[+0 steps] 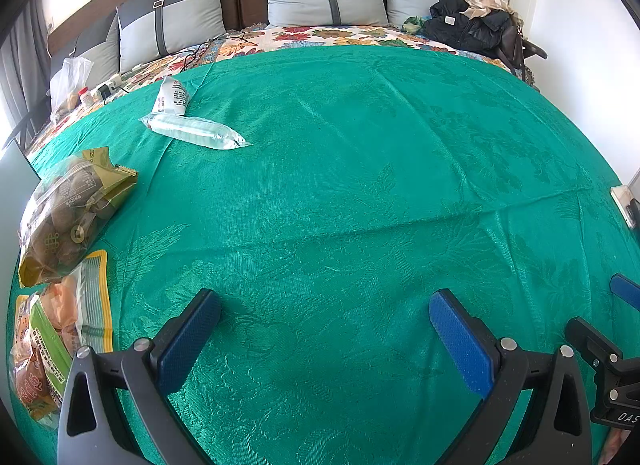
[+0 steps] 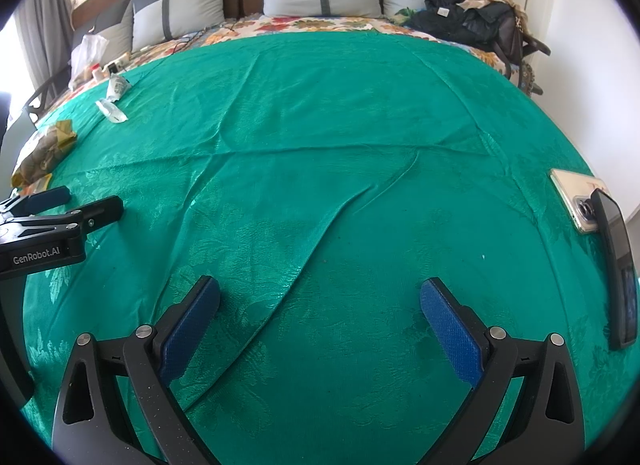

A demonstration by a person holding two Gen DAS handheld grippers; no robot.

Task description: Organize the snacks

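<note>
Left gripper (image 1: pixel 325 307) and right gripper (image 2: pixel 320 295) both gape wide, holding nothing, over green bedspread (image 1: pixel 360 185). "GenRobot.AI" reads on left gripper's body. Snack bags lie at left edge: orange-green bag (image 1: pixel 48 345), olive bag (image 1: pixel 68 213), farther off clear packet (image 1: pixel 196 131), white packet (image 1: pixel 172 95).

Sheeny woven green cloth (image 1: pixel 340 185), glossy plastic snack packets (image 1: pixel 196 131)
</note>
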